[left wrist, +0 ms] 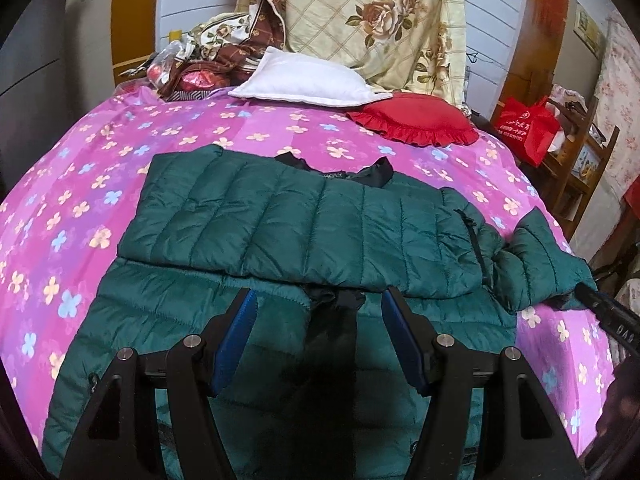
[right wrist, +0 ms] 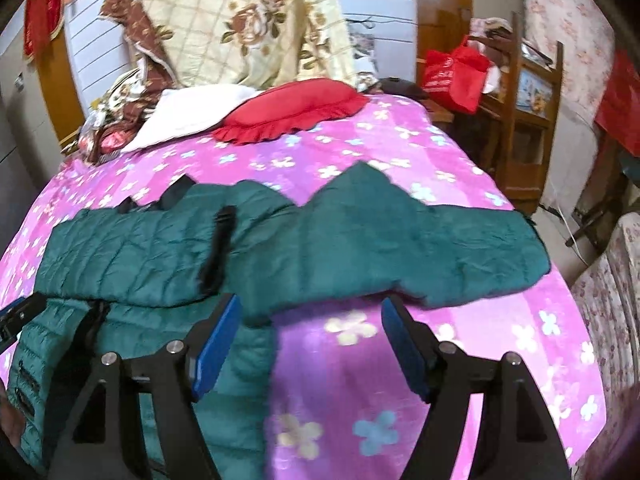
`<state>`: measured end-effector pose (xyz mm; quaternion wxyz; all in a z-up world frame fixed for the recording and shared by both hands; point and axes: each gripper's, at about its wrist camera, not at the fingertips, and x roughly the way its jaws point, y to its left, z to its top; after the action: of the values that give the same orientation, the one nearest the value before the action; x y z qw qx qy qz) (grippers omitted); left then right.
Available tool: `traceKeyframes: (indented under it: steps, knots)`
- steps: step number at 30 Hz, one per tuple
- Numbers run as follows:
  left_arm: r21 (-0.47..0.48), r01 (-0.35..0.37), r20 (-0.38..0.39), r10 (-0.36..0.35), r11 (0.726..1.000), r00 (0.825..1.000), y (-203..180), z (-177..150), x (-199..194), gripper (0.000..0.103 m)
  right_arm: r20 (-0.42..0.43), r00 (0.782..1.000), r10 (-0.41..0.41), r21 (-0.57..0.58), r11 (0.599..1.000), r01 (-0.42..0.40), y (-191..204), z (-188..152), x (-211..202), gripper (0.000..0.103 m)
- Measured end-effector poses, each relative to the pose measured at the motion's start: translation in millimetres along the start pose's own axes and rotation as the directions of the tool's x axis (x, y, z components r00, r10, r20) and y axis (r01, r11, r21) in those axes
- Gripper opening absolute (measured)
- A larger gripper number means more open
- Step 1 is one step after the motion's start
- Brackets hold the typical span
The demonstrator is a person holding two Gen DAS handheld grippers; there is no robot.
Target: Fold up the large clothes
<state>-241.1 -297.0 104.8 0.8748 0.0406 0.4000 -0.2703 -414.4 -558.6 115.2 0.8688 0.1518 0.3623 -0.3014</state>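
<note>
A dark green quilted puffer jacket (left wrist: 300, 220) lies on a pink flowered bedspread (left wrist: 100, 152), with one side folded across the body. My left gripper (left wrist: 316, 312) is open and empty, hovering over the jacket's lower body near its black zipper. My right gripper (right wrist: 310, 316) is open and empty just in front of the jacket (right wrist: 360, 248), whose sleeve lies spread to the right. The right gripper's tip also shows at the right edge of the left wrist view (left wrist: 608, 312), next to the sleeve cuff.
A white pillow (left wrist: 308, 80), a red ruffled cushion (left wrist: 416, 120) and a rose-patterned quilt (left wrist: 372, 20) sit at the head of the bed. A red bag (left wrist: 528, 124) and wooden shelves (right wrist: 528, 92) stand to the right of the bed.
</note>
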Motion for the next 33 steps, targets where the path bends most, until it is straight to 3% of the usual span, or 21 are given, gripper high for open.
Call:
traceKeyframes:
  steps: [7,17,33]
  knots:
    - [-0.009,-0.011,-0.008,0.011,1.0,1.0,6,-2,3,0.043,0.024,0.997,-0.07,0.089,0.994,0.067,-47,10,1,0.081]
    - [0.007,-0.022,-0.017,0.022,1.0,1.0,6,-4,11,0.043,-0.027,0.986,-0.162,0.169,0.972,0.164,-110,16,25,0.085]
    - [-0.035,-0.031,-0.012,0.031,0.999,0.999,18,1,24,0.043,-0.084,0.965,-0.249,0.267,0.927,0.262,-169,16,61,0.087]
